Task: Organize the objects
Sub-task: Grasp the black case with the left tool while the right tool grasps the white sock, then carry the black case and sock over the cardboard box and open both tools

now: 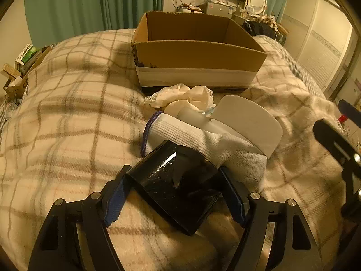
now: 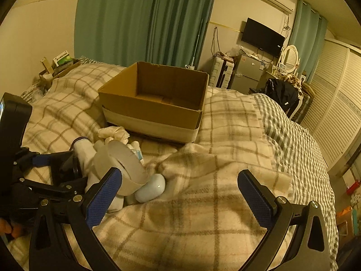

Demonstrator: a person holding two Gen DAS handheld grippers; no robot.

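My left gripper is shut on a shiny black roll that lies on the plaid blanket. Just beyond it lie a white ribbed sock, a white tape roll and a crumpled cream cloth. An open empty cardboard box stands behind them. My right gripper is open and empty above the blanket, right of the pile. In the right wrist view the tape roll, a pale blue-white oval object, the sock and the box show.
A grey striped sheet covers the bed's right side. Boxes and clutter sit at the far left bed edge. A fridge, suitcase and dressing table stand by the far wall. Louvred wardrobe doors line the right.
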